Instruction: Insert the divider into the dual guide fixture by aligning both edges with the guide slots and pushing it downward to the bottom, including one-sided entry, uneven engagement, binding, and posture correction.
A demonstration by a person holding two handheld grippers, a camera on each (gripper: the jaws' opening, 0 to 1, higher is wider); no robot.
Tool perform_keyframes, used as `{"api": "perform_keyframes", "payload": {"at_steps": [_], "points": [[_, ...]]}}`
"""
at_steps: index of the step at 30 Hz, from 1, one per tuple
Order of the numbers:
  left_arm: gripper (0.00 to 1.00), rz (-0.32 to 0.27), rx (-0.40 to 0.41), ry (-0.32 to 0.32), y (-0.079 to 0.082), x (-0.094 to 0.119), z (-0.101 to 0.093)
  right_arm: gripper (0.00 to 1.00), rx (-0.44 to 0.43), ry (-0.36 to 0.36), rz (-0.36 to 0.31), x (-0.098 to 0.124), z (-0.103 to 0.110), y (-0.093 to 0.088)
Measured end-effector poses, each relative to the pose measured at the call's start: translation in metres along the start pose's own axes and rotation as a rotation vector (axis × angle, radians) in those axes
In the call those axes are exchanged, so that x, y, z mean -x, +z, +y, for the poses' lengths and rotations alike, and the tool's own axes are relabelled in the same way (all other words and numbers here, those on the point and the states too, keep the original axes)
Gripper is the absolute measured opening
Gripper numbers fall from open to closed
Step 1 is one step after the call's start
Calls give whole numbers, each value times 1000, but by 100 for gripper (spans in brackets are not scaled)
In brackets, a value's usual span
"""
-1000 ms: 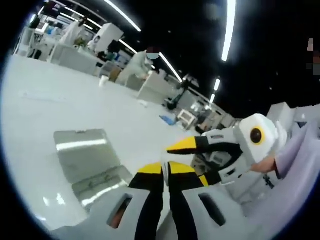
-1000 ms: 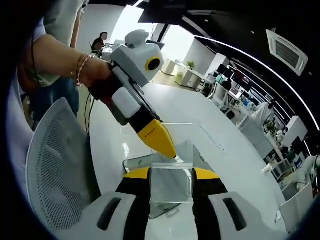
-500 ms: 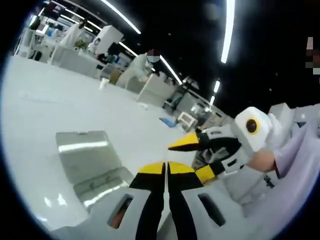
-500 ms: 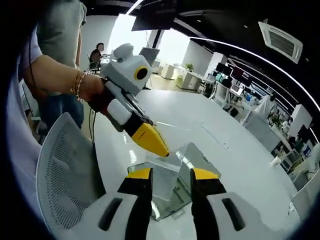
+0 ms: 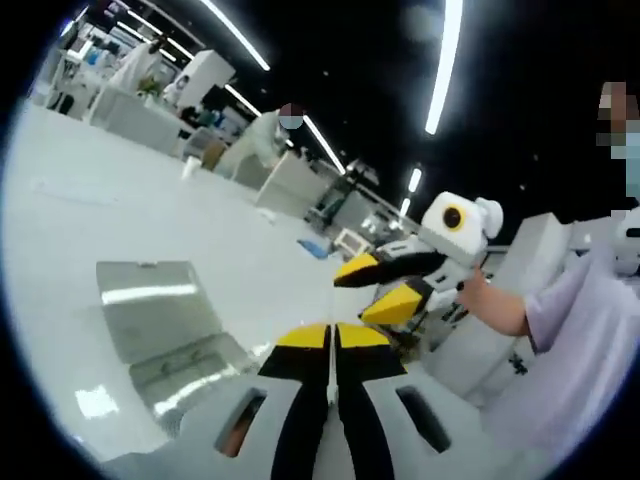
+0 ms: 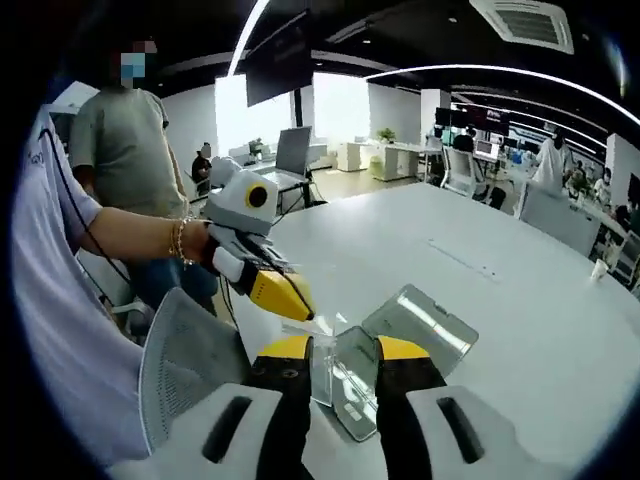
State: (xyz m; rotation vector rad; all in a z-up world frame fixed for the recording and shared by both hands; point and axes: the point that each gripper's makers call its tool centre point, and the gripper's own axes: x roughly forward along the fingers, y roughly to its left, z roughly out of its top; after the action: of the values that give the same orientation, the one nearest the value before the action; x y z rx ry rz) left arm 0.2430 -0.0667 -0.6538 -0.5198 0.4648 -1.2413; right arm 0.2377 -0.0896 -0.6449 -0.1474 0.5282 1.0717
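The clear, flat, hard plastic divider sheet [image 6: 345, 365] stands between the jaws of the right hand-held gripper [image 6: 343, 350], pinched at its edges and lifted off the glossy white counter [image 6: 480, 300]. Just ahead of and below those jaws lies the transparent dual guide fixture [image 6: 415, 320], an angled slab with bright glare on it; in the left gripper view it sits to the left of the jaws [image 5: 160, 315]. The left hand-held gripper [image 5: 333, 340] has its yellow-tipped jaws pressed together on nothing.

I judge the risks to be these: the smooth sheet may slip or rotate in the pinch, glare may hide the slots, and one edge entering first would cock the sheet and bind it.
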Motion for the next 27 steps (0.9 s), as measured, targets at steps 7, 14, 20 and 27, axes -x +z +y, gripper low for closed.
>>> {"api": "perform_keyframes", "payload": {"at_steps": [7,14,20,27], "points": [[0,-3,3,-76,3,1,-15,16,-49,120,59,2,12,-12],[0,-3,15,-139,5,2,-29,12,-124,247,33,1,30,-7],[0,-6,26,-181,6,2,-38,7,-172,311,26,3,39,-5],[0,-5,29,-203,5,0,-43,6,-243,358,16,3,44,-5]]}}
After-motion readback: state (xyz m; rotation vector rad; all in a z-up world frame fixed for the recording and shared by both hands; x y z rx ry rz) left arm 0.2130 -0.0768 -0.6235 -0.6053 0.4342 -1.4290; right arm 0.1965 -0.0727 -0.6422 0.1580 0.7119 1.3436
